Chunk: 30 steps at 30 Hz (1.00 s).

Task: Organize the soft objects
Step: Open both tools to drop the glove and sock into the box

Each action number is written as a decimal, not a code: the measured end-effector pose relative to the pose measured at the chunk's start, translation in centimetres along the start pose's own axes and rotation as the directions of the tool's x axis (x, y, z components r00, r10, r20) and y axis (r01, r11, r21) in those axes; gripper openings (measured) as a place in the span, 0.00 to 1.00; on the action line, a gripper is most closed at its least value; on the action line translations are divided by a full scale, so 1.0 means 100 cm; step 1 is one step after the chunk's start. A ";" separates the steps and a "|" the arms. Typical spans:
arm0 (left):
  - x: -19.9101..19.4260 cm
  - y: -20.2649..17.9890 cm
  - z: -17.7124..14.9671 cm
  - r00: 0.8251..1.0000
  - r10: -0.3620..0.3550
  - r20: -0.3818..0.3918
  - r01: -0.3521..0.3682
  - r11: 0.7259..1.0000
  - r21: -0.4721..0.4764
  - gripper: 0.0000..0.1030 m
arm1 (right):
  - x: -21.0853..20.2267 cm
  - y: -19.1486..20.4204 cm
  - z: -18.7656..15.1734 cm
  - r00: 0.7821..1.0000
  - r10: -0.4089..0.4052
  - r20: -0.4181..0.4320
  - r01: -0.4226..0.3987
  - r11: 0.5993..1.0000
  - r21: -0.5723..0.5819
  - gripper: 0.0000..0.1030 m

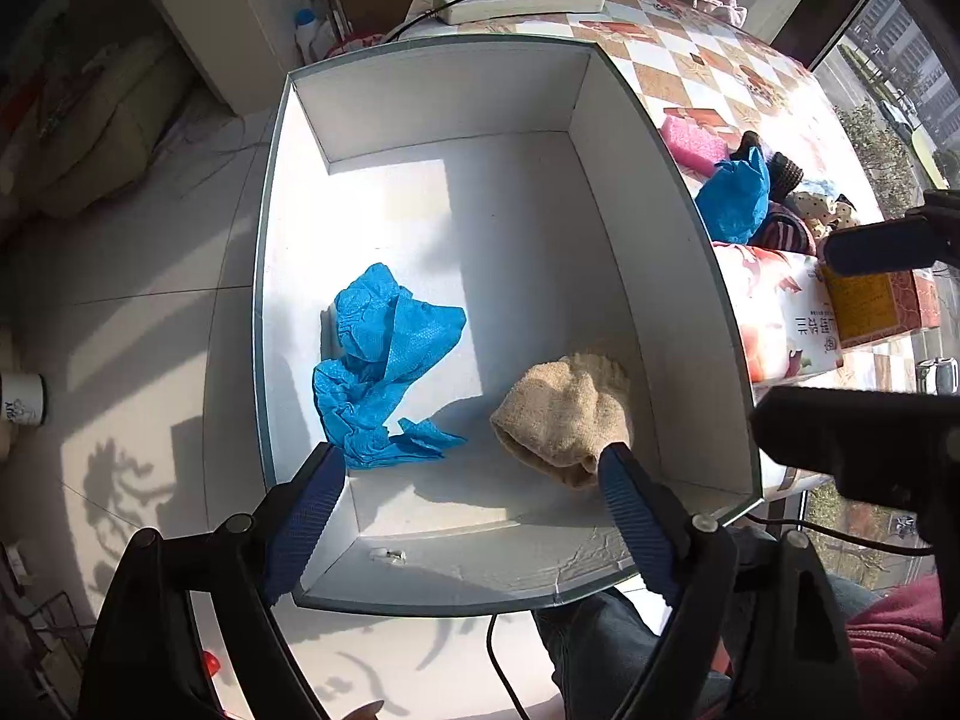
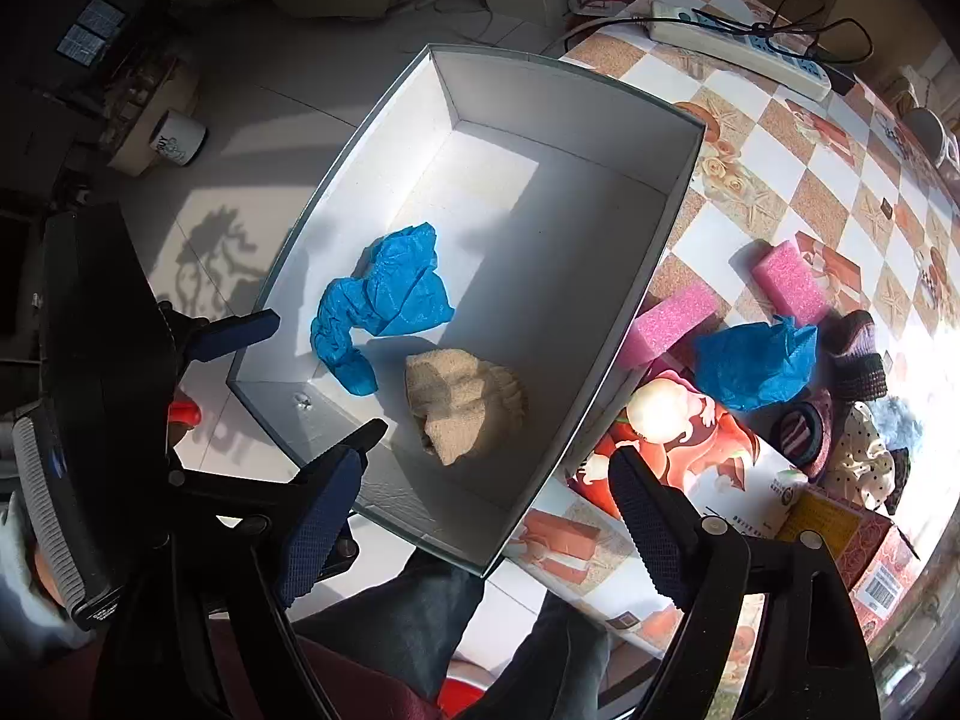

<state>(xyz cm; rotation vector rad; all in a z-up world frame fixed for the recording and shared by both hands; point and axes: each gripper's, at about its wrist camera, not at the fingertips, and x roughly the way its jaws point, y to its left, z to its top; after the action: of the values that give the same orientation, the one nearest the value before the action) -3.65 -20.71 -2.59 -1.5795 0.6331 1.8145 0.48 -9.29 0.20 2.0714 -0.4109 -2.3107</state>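
Note:
A white open box (image 1: 660,276) (image 2: 636,276) stands at the table's edge. Inside lie a crumpled blue plastic cover (image 1: 384,366) (image 2: 384,306) and a beige towel (image 1: 564,414) (image 2: 462,408). My left gripper (image 1: 471,468) is open and empty above the box's near end; its tip shows in the right wrist view (image 2: 234,330). My right gripper (image 2: 486,480) is open and empty over the box's near right corner; it also shows in the left wrist view (image 1: 882,246). On the table right of the box lie a second blue cover (image 1: 735,198) (image 2: 759,363), pink sponges (image 1: 693,141) (image 2: 672,318), dark knitted items (image 2: 858,360) and a dotted cloth (image 2: 864,462).
A printed carton (image 2: 690,468) (image 1: 780,318) and an orange box (image 2: 840,528) lie by the box's right side. A power strip (image 1: 519,0) (image 2: 738,42) with cables sits at the table's far end. A white mug (image 2: 177,141) stands on the tiled floor left of the box.

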 end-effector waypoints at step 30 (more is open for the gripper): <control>-0.046 -0.046 0.152 0.986 -0.164 0.012 0.164 0.985 -0.053 1.00 | -0.031 -0.340 -0.148 0.999 0.033 0.011 -0.027 0.553 0.833 1.00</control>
<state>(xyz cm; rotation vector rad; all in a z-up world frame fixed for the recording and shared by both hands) -10.24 -7.37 4.61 -1.6096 0.4403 1.7268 20.99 21.31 -4.93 2.2928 -1.8618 -2.2946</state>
